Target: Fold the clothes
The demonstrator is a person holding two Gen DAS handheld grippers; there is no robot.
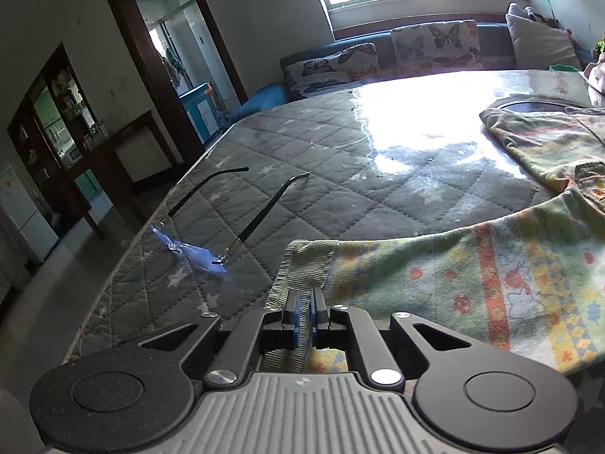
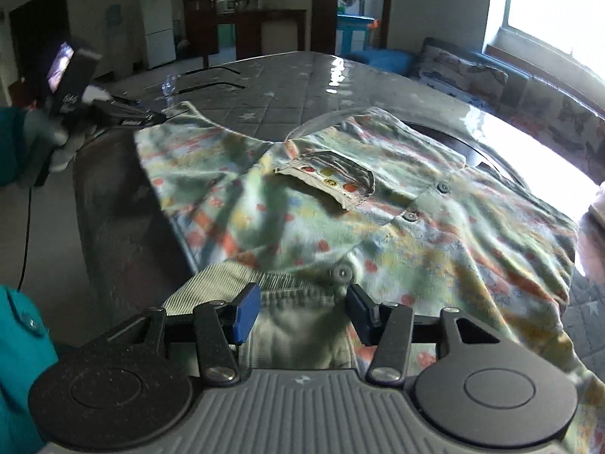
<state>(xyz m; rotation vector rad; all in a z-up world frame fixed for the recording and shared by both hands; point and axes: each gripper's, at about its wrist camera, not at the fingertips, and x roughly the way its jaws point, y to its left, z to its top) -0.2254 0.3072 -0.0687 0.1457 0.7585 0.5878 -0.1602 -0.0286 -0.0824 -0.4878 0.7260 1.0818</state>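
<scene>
A pale green child's shirt (image 2: 378, 227) with a colourful print, buttons and a chest pocket (image 2: 332, 181) lies spread on the table. My left gripper (image 1: 305, 302) is shut on the ribbed cuff (image 1: 302, 268) of one sleeve; in the right wrist view that gripper (image 2: 157, 116) shows at the far left, pulling the sleeve tip outward. My right gripper (image 2: 304, 310) hovers at the near edge of the shirt with its jaws apart. The ribbed edge (image 2: 227, 283) of the cloth lies between and under its blue pads (image 2: 247, 314), which do not press on it.
The table (image 1: 302, 143) has a grey quilted star-print cover under a glossy sheet. Folded-open spectacles (image 1: 227, 219) lie near its left edge. A sofa with butterfly cushions (image 1: 435, 45) runs under the window. A teal sleeve (image 2: 22, 359) is at the lower left.
</scene>
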